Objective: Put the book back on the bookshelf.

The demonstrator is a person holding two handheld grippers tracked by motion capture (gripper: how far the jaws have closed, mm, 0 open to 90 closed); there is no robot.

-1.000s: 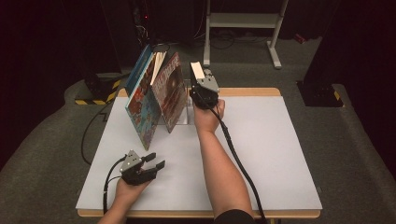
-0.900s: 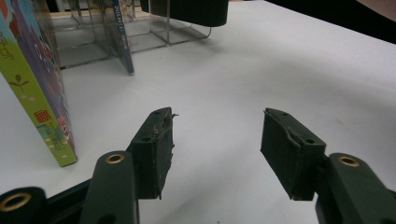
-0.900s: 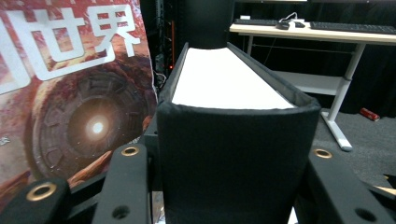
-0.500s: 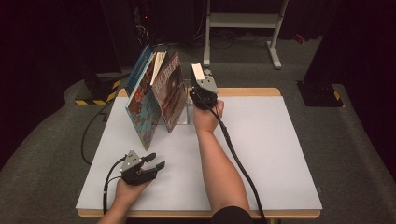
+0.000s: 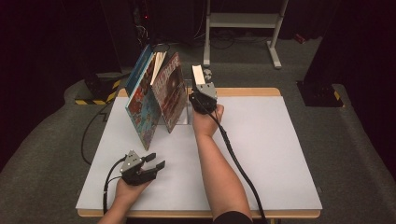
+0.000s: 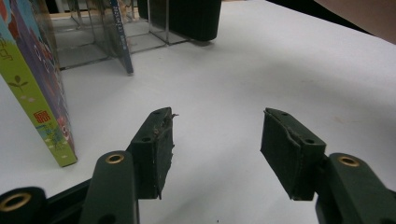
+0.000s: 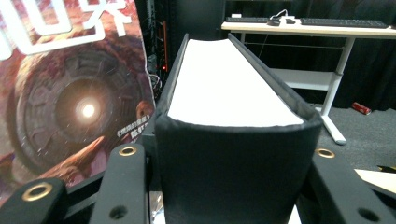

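Spanning most of the high view, a white table (image 5: 261, 154) with a wooden edge is seen, with both forearms reaching onto it from the near side. At its far left a clear acrylic book rack (image 5: 184, 114) is stood, and three illustrated books are leaned in it: a blue-spined one (image 5: 140, 70) at the back, a colourful picture book (image 5: 140, 114) slanting toward the near side, and a reddish-brown book with a glowing circular design (image 5: 170, 91) on its cover.

Just right of that reddish-brown book, a thick black-covered book (image 5: 198, 73) is held upright at the rack's right end by the right gripper (image 5: 201, 95). In the right gripper view its white page block (image 7: 229, 79) is seen running away between the jaws, the black spine (image 7: 233, 168) lying directly between them, flanked on either side. The jaws have just been opening slightly, with the book between them; whether the pads press it cannot be told.

Near the table's front left, well apart from the rack, the left gripper (image 5: 152, 164) is held low over bare tabletop. Its jaws are parted to a middling gap with nothing between the pads (image 6: 156, 149).
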